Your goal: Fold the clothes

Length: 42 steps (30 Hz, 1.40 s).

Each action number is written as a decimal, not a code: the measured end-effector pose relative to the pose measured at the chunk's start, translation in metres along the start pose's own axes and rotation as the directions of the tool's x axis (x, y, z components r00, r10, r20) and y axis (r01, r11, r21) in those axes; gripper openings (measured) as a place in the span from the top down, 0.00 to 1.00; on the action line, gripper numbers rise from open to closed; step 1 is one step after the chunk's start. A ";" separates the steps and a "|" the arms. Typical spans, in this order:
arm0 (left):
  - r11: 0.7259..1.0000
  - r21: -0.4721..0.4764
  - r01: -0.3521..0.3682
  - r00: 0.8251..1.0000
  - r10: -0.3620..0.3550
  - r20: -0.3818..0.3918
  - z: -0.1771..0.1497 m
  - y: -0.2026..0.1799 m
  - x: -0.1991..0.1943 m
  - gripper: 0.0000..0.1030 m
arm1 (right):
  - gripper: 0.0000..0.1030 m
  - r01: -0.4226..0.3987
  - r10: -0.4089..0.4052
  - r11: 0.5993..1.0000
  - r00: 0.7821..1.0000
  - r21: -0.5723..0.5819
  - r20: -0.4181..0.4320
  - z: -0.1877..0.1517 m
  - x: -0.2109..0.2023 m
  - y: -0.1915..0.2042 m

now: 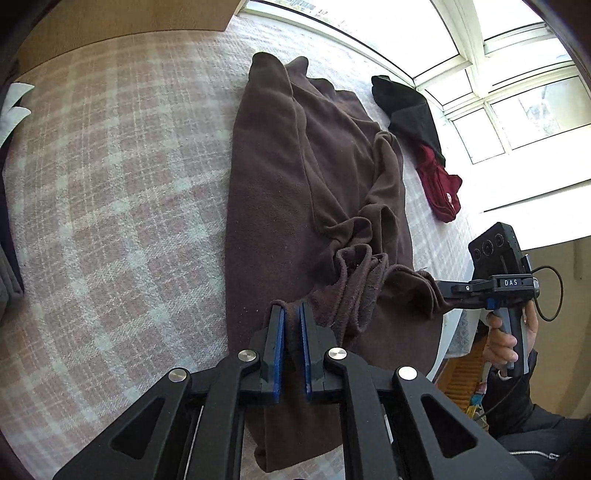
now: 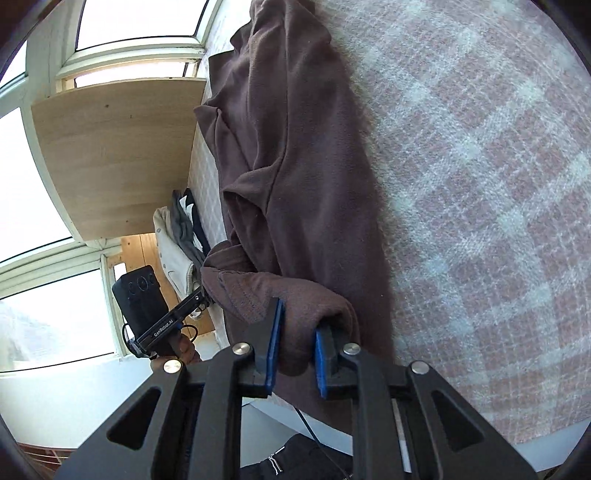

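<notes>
plaid bedspread [image 1: 110, 192] bare left, dark clothes [image 1: 410, 110] right

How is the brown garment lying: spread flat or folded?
Partly folded lengthwise: the brown garment lies in a long, rumpled strip, its near end pinched by both grippers.

You are in a home bedroom: a bed under a pink-and-white checked blanket [image 1: 110, 192] fills the view, clothes [image 1: 410, 114] lie near its far edge by a white-framed window [image 1: 480, 62], and a wooden headboard [image 1: 129, 26] stands beside it.
</notes>
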<state>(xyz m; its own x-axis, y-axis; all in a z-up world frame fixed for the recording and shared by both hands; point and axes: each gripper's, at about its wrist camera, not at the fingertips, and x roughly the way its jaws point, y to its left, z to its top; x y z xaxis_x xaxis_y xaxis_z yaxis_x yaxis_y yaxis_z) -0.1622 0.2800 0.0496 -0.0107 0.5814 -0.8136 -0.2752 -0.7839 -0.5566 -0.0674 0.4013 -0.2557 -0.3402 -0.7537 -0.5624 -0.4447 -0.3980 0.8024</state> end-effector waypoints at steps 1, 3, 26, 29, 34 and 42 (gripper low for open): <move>1.000 0.002 0.003 1.000 -0.003 0.003 0.000 -0.001 -0.005 0.91 | 0.83 -0.019 0.019 1.000 1.000 0.002 -0.006 0.002 -0.002 0.002; 1.000 0.017 0.001 1.000 -0.001 0.001 0.002 -0.004 -0.009 0.89 | 0.74 -0.058 0.058 0.998 0.998 0.005 -0.017 0.005 -0.005 0.005; 0.944 0.298 0.139 0.989 -0.119 -0.083 0.014 -0.031 -0.015 0.51 | 0.56 0.301 -0.272 0.848 0.954 -0.436 0.130 -0.034 0.044 0.064; 0.947 0.309 0.091 0.992 -0.059 -0.109 0.024 -0.029 0.018 0.51 | 0.56 0.283 -0.263 0.886 0.959 -0.368 0.106 -0.024 0.042 0.050; 0.978 0.204 -0.040 0.992 0.063 -0.108 0.046 0.004 0.042 0.52 | 0.56 0.293 -0.284 0.881 0.955 -0.370 0.079 -0.019 0.049 0.043; 0.929 0.365 0.062 0.997 -0.037 -0.074 -0.016 -0.057 0.001 0.46 | 0.56 0.447 -0.360 0.722 0.894 -0.528 0.266 -0.072 0.018 0.075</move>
<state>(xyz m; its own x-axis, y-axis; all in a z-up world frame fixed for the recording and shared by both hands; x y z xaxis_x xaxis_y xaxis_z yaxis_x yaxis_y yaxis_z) -0.1313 0.3218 0.0777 0.0705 0.5923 -0.8026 -0.6068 -0.6132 -0.5058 -0.0475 0.3202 -0.1918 -0.3643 -0.3920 -0.8448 -0.0355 -0.9006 0.4332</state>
